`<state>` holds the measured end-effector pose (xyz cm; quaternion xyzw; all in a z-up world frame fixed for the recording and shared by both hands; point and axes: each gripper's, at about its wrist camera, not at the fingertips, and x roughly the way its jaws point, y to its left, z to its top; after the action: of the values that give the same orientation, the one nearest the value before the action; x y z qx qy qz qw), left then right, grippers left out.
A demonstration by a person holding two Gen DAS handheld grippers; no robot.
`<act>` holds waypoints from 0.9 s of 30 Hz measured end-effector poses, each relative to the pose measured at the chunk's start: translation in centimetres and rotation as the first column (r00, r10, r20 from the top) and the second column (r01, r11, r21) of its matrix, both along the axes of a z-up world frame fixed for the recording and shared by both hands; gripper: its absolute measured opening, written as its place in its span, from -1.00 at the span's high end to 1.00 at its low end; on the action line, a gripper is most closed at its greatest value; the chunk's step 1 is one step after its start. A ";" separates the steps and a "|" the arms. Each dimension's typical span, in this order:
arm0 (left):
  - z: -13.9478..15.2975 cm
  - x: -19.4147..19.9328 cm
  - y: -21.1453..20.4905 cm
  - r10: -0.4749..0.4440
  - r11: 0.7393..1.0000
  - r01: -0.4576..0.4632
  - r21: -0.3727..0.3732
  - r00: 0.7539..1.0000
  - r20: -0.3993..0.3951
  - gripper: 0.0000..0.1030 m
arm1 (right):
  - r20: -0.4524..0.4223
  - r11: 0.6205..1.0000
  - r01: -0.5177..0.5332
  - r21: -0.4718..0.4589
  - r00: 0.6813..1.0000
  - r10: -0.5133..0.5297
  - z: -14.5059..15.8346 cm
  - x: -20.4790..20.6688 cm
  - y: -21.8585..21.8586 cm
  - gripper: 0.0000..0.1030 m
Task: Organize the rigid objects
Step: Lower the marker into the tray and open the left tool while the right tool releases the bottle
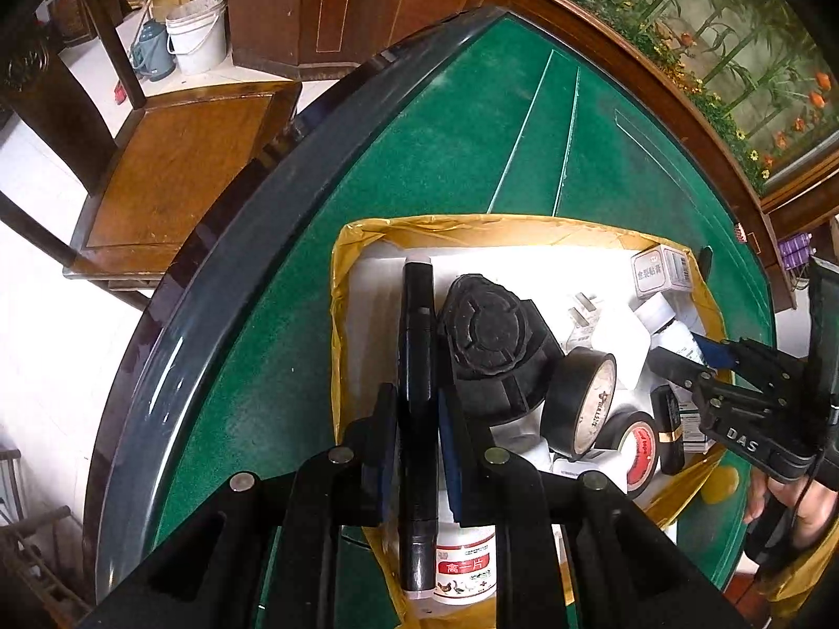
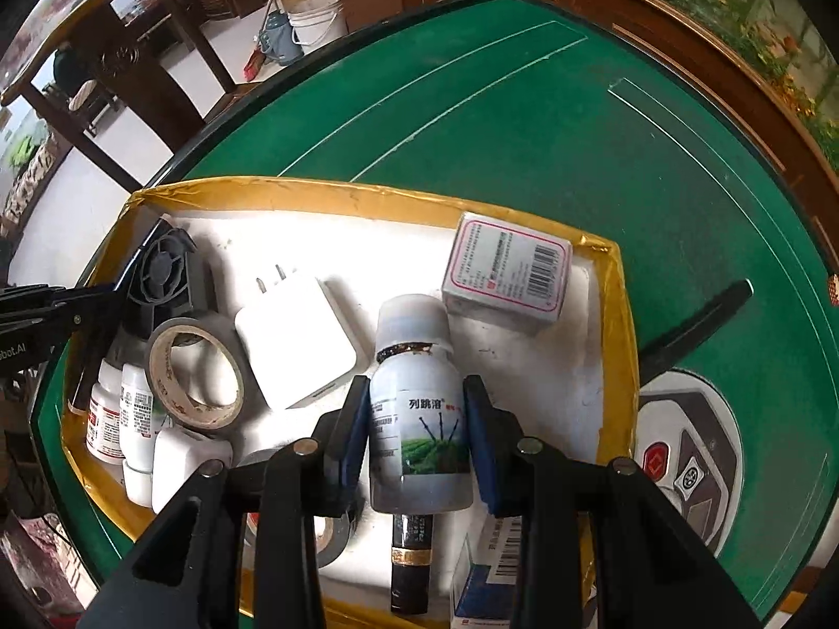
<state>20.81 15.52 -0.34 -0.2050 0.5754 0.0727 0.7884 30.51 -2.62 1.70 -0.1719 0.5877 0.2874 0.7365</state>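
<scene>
Black pen [image 1: 417, 393] (left), bottle [image 2: 417, 419] gripped

The bench [image 2: 603, 120] is a green felt-topped surface with thin pale lines drawn across it and a dark glossy raised rim. Directly on the felt sits a shallow tray [image 2: 367, 194] with yellow-taped walls and a white floor, holding assorted small items. Just beside the tray's right wall, in the right wrist view, a slim black stick-like object [image 2: 697, 322] lies angled on the felt. Nearer than that object, also right of the tray, a round white-rimmed control panel [image 2: 692, 451] with buttons is set into the bench.
</scene>
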 end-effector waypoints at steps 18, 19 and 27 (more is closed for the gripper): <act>4.7 -5.1 -4.5 -0.004 0.995 -0.004 0.098 0.997 0.079 -0.69 | 0.065 0.979 0.131 0.155 0.988 -0.142 6.1 -7.0 -5.3 -0.79; 4.8 -5.6 -4.9 -0.003 0.994 -0.005 0.109 0.997 0.080 -0.79 | 0.068 0.978 0.137 0.158 0.986 -0.149 6.3 -7.8 -5.4 -0.85; 5.9 -9.2 -7.6 -0.010 0.976 -0.011 0.216 0.995 0.097 -0.94 | 0.075 0.974 0.175 0.141 0.980 -0.187 7.2 -11.6 -7.3 -0.99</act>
<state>11.59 7.88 5.61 -0.1213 0.5247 0.1251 0.8332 18.93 -9.92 8.94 -0.0804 0.5476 0.2499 0.7945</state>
